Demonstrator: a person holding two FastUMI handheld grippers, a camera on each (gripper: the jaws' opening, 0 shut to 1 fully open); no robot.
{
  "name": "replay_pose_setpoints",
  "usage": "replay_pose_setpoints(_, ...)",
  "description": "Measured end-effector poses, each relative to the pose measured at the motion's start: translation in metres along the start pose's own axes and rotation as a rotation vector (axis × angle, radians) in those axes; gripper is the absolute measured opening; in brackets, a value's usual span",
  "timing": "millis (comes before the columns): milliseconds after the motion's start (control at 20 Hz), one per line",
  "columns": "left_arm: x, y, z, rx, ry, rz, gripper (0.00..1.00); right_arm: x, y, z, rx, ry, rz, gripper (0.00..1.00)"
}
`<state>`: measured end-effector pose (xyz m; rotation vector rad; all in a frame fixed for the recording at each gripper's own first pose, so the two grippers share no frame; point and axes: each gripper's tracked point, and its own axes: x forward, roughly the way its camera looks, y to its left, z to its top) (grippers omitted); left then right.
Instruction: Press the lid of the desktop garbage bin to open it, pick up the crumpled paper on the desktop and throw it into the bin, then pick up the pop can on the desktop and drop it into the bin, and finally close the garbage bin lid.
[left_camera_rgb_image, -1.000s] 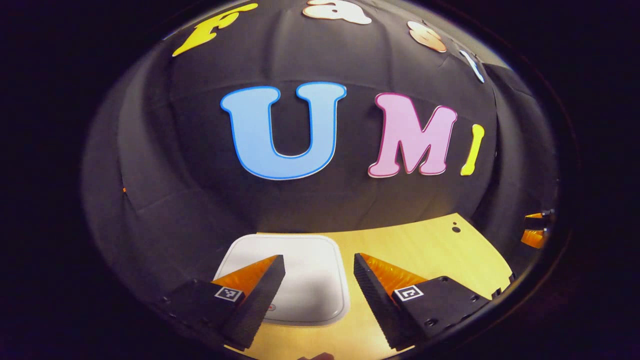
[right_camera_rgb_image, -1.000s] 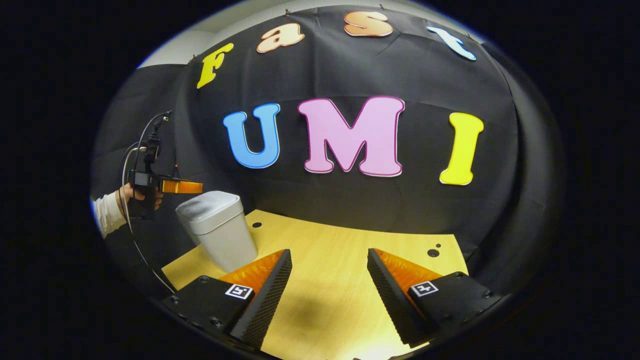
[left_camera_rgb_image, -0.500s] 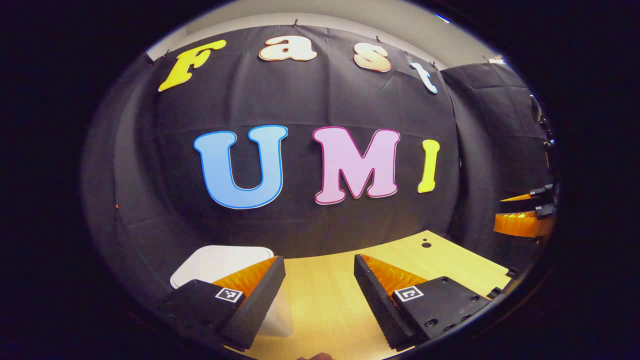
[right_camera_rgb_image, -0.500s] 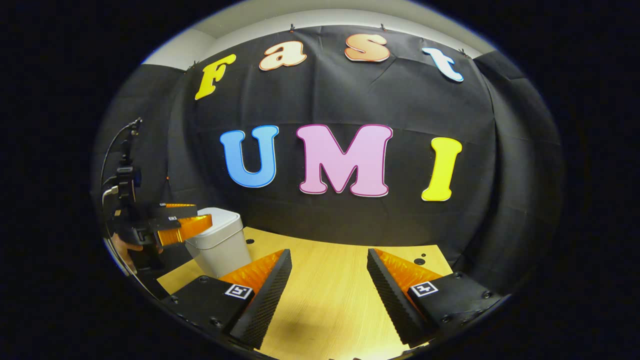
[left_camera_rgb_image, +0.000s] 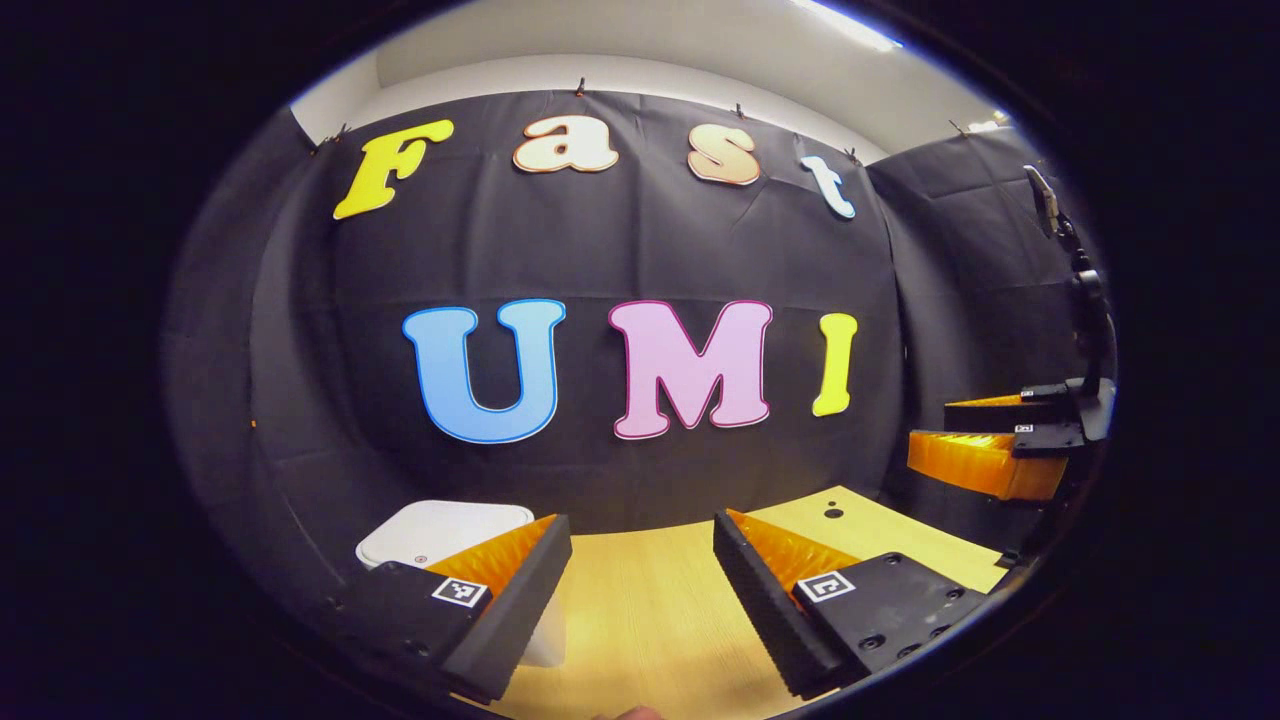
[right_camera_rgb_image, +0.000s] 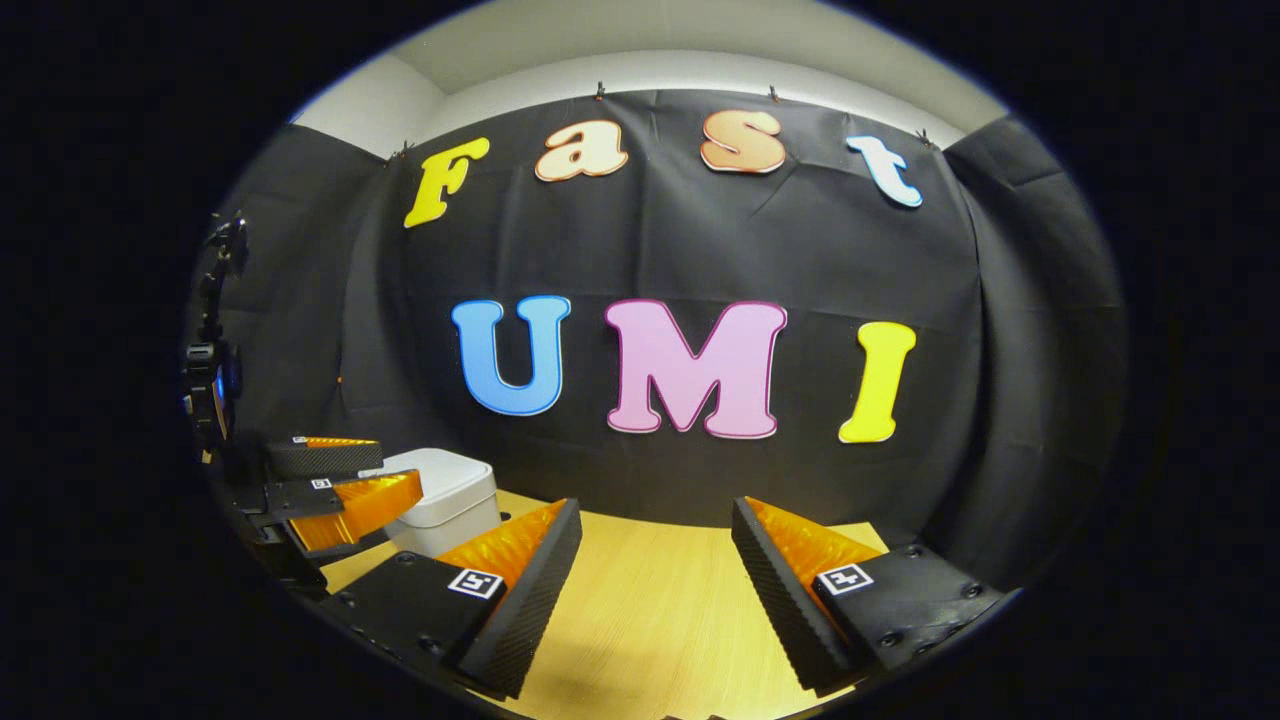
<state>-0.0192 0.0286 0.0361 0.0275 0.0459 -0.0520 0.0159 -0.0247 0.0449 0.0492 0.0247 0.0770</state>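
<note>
I am holding the left gripper (left_camera_rgb_image: 640, 590) low over the wooden desktop (left_camera_rgb_image: 640, 620), its jaws standing wide apart with nothing between them. I am holding the right gripper (right_camera_rgb_image: 655, 590) the same way, jaws spread and empty. Farther off, the white desktop garbage bin (right_camera_rgb_image: 445, 500) is sitting near the desktop's far left corner, its lid (left_camera_rgb_image: 440, 530) lying flat and closed. In the right gripper view, the left gripper is hanging just beside the bin, near its lid.

No crumpled paper or pop can is lying on the bare desktop I am seeing. I am judging the task to be at its end, since the lid is shut. If so, the next move calls only for backing both grippers away.
</note>
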Motion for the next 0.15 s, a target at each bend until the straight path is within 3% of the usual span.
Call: replay_pose_setpoints(150, -0.0053, 0.0031, 0.0063, -0.014, -0.015, 0.020, 0.96, -0.0046, -0.0027, 0.0113, -0.018, -0.039, -0.009, 0.97)
